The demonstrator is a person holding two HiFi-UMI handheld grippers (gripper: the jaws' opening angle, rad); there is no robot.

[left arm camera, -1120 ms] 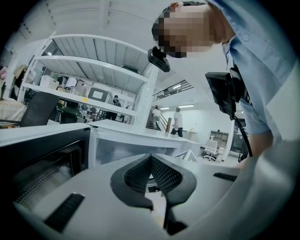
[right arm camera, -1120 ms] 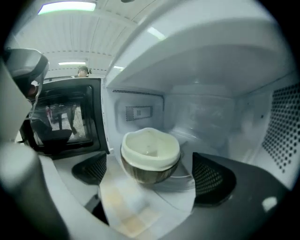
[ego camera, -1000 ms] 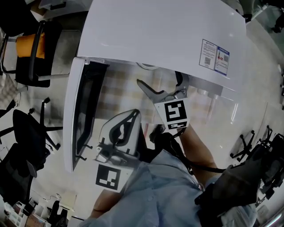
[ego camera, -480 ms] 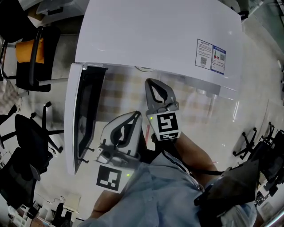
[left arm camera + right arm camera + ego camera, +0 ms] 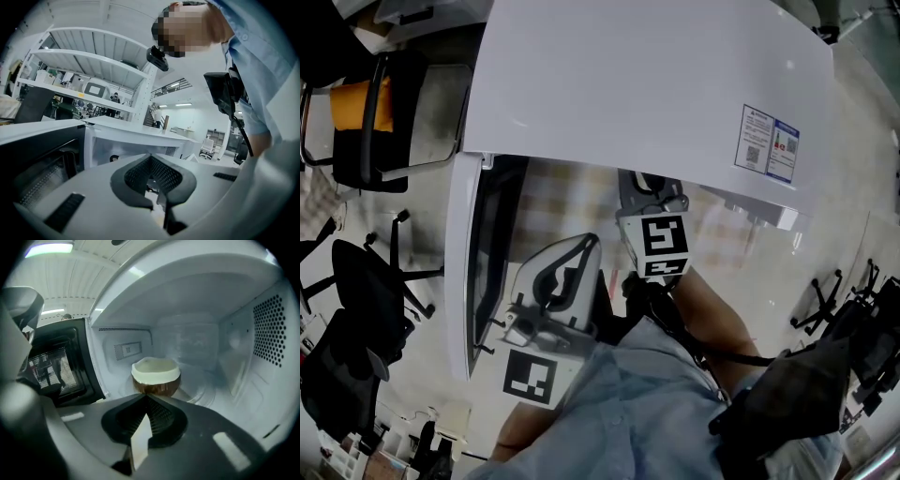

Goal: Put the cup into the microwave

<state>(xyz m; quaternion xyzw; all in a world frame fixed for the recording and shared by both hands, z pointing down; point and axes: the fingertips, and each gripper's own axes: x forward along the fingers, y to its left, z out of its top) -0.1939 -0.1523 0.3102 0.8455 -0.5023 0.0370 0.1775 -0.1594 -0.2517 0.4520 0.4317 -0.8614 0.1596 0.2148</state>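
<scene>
- The right gripper (image 5: pixel 144 401), wide open a second ago, now has its jaws closed on nothing.
- The cup (image 5: pixel 155 376) stands free inside the microwave (image 5: pixel 656 84); I think only the door (image 5: pixel 478 262) remains to close.
- The left gripper (image 5: pixel 151 159) is outside, closed and empty.

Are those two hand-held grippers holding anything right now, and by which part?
Nothing is held. The left hand-held gripper and the right hand-held gripper are both shut empty; the cup stands free inside the microwave.
</scene>
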